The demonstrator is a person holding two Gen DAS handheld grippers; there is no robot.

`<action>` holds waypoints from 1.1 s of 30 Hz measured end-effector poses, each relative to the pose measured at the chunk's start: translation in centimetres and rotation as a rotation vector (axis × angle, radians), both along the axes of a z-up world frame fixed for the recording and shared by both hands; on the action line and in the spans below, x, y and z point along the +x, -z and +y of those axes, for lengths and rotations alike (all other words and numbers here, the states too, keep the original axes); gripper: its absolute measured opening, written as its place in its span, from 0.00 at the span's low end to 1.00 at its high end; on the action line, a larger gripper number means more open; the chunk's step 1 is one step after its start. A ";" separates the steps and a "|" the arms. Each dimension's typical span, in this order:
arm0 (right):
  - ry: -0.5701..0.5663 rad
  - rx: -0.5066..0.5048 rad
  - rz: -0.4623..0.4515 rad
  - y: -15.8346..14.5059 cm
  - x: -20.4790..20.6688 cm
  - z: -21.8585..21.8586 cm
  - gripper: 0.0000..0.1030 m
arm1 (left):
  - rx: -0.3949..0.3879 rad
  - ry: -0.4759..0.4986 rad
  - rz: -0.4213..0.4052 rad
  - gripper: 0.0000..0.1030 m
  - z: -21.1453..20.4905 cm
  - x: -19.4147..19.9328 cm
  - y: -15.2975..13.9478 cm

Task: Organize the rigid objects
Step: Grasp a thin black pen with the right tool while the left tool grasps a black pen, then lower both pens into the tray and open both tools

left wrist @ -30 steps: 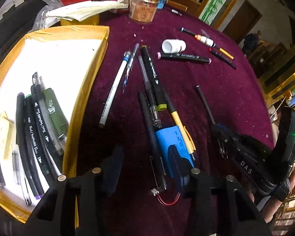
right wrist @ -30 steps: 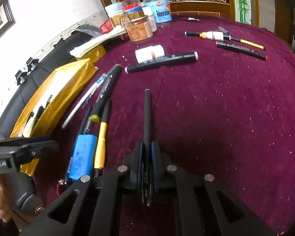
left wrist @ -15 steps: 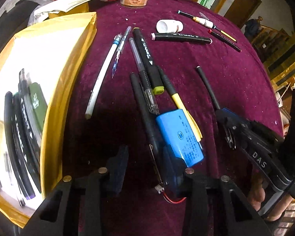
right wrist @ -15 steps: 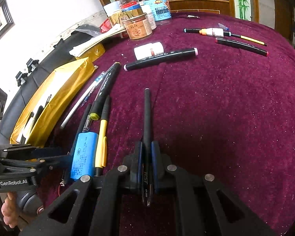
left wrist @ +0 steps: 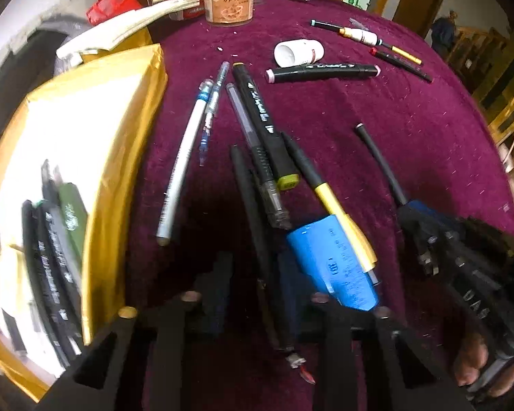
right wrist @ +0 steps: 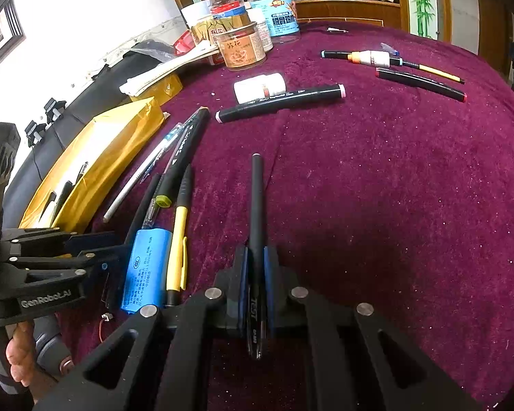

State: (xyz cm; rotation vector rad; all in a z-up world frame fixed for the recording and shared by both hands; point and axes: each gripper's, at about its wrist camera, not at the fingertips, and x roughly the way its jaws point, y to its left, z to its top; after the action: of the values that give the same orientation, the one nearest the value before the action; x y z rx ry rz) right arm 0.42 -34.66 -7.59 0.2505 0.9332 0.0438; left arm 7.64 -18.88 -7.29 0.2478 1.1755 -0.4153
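My left gripper (left wrist: 253, 267) hangs low over a slim black pen (left wrist: 250, 198) that lies between its fingers on the maroon cloth. Its jaws are closing; the right pad is near the pen and the left pad still shows a gap. A blue battery pack (left wrist: 332, 263) and a yellow-and-black pen (left wrist: 329, 202) lie just to its right. My right gripper (right wrist: 256, 260) is shut on another black pen (right wrist: 257, 205) that points forward. In the right wrist view, the left gripper (right wrist: 99, 248) sits beside the battery pack (right wrist: 147, 267). The gold tray (left wrist: 120, 137) at left holds several markers.
More pens fan out ahead: a white pen (left wrist: 181, 164), a clear pen (left wrist: 253, 150), a black marker with an olive cap (left wrist: 260, 120). Farther off lie a pink-ended marker (left wrist: 325, 70), a white bottle (left wrist: 298, 53) and jars (left wrist: 228, 0). Two pens (right wrist: 421, 82) rest at the far right.
My left gripper has sunk closer to the pens and its jaws have narrowed around the slim black pen. The right gripper and its pen have stayed put.
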 end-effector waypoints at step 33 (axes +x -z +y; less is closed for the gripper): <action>-0.340 0.129 -0.165 -6.2 0.4 14.7 0.09 | -0.395 -0.396 -0.083 0.11 20.6 -2.0 -7.0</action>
State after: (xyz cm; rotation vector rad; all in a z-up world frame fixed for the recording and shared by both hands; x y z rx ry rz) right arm 0.79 -19.91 -1.42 0.2016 0.8008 0.4334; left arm 5.62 1.71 -0.33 -0.3046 1.0067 -0.2764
